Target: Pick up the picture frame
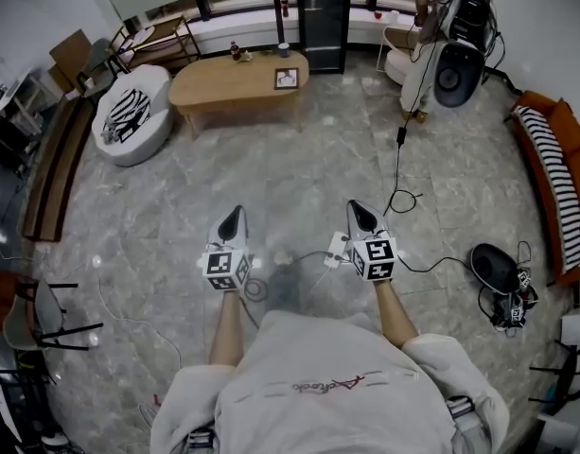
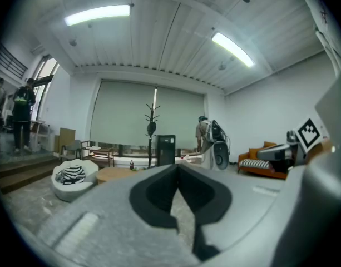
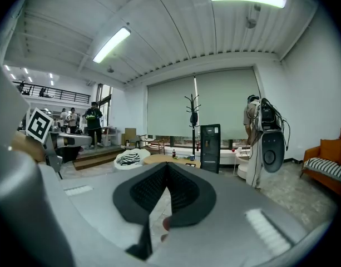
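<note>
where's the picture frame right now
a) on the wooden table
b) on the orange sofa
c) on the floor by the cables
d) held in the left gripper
A: the picture frame rests near the right end of the wooden table in the head view, across the room from the person.

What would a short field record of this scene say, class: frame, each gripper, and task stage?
picture frame: on the oval wooden table, at its right end in the head view
left gripper: shut, empty, over the floor, well short of the table
right gripper: shut, empty, beside the left one
task stage: frame not yet reached
</note>
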`<control>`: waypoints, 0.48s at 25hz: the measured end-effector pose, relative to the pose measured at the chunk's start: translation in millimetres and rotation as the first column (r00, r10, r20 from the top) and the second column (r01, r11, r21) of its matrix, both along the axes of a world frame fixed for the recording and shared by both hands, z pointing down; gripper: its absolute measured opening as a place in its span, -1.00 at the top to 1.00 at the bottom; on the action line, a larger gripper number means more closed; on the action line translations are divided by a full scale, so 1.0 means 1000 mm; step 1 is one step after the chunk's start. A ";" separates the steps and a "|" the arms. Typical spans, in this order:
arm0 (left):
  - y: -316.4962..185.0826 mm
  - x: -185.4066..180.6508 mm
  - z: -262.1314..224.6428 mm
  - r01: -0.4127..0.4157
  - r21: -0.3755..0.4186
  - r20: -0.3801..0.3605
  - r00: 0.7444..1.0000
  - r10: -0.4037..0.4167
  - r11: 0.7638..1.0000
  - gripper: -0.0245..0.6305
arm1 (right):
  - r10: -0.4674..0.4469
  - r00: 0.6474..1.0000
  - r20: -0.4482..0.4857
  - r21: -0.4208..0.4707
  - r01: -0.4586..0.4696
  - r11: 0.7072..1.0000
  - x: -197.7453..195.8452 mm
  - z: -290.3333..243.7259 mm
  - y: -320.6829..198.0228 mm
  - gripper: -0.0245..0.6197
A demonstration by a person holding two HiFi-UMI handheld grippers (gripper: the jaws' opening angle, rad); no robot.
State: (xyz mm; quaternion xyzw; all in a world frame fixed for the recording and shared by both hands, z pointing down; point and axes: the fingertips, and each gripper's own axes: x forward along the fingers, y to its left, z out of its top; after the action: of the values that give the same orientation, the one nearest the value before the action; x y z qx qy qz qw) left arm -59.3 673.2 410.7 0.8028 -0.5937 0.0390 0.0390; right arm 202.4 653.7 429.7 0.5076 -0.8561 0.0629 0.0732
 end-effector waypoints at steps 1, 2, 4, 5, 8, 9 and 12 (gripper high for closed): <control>-0.005 -0.002 0.001 0.000 0.001 -0.002 1.000 0.000 1.000 0.92 | -0.001 1.000 -0.002 0.001 0.001 1.000 -0.002 0.000 -0.005 0.91; -0.011 -0.004 0.002 0.000 0.002 -0.003 1.000 0.000 1.000 0.92 | -0.002 1.000 -0.004 0.002 0.002 1.000 -0.004 0.001 -0.011 0.91; -0.023 -0.011 0.003 0.004 0.007 -0.006 1.000 -0.004 1.000 0.92 | -0.005 1.000 -0.007 0.004 0.005 1.000 -0.009 0.002 -0.025 0.91; -0.030 -0.014 0.004 0.006 0.009 -0.007 1.000 -0.006 1.000 0.92 | -0.006 1.000 -0.008 0.006 0.006 1.000 -0.012 0.002 -0.032 0.91; -0.054 -0.028 0.007 0.014 0.011 -0.016 1.000 -0.014 1.000 0.92 | -0.013 1.000 -0.015 0.011 0.013 1.000 -0.025 0.003 -0.056 0.91; -0.063 -0.034 0.007 0.016 0.012 -0.019 1.000 -0.016 1.000 0.92 | -0.016 1.000 -0.017 0.013 0.016 1.000 -0.031 0.003 -0.066 0.91; -0.094 -0.045 0.011 0.015 0.013 -0.019 1.000 -0.015 1.000 0.92 | -0.025 0.999 -0.024 0.014 0.025 1.000 -0.046 0.003 -0.098 0.91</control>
State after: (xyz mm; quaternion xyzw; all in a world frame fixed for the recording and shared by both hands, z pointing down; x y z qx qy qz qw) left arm -104.1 578.8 421.7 0.7988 -0.5996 0.0272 0.0394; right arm 156.9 555.8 432.4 0.4982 -0.8618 0.0498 0.0808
